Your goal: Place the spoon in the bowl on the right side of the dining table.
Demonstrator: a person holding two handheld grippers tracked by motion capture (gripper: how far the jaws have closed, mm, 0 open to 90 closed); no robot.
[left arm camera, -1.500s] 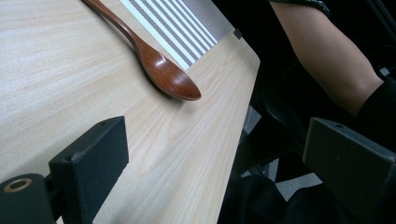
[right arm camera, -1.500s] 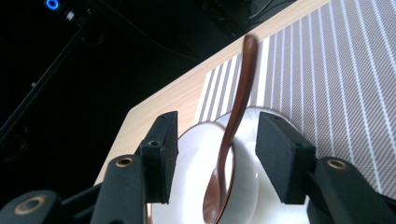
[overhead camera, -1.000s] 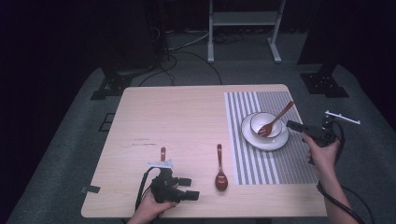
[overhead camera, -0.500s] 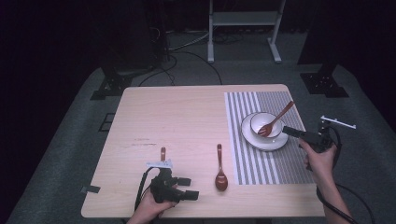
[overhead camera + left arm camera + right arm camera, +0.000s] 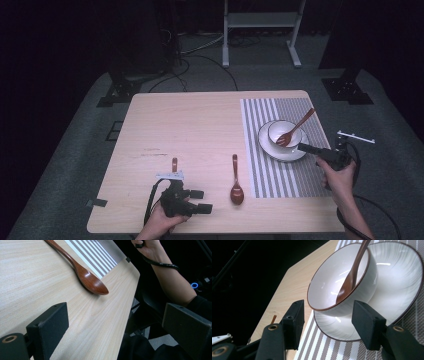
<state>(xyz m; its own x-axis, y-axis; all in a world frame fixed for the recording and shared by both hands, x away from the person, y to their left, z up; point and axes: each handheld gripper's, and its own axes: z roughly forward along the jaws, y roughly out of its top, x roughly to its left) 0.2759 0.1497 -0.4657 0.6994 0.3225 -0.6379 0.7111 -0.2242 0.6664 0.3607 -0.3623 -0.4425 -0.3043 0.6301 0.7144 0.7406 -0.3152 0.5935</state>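
My L gripper [image 5: 200, 201] rests near edge, jaws apart, nothing between, wooden spoon [image 5: 236, 186] just beside it. R gripper [image 5: 306, 148], jaws apart w/ nothing gripped, at the plate [image 5: 272, 150] under bowl [image 5: 285, 133] holding a 2nd spoon [image 5: 296, 127].

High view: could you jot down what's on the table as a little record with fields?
table: light wood
mat: striped placemat at right
dishes: white bowl on a white plate
spoon in bowl: wooden spoon, handle leaning out
loose spoon: second wooden spoon on bare wood beside the mat
right gripper: jaws open, at the plate's edge, holding nothing
left gripper: resting near the front edge, jaws open
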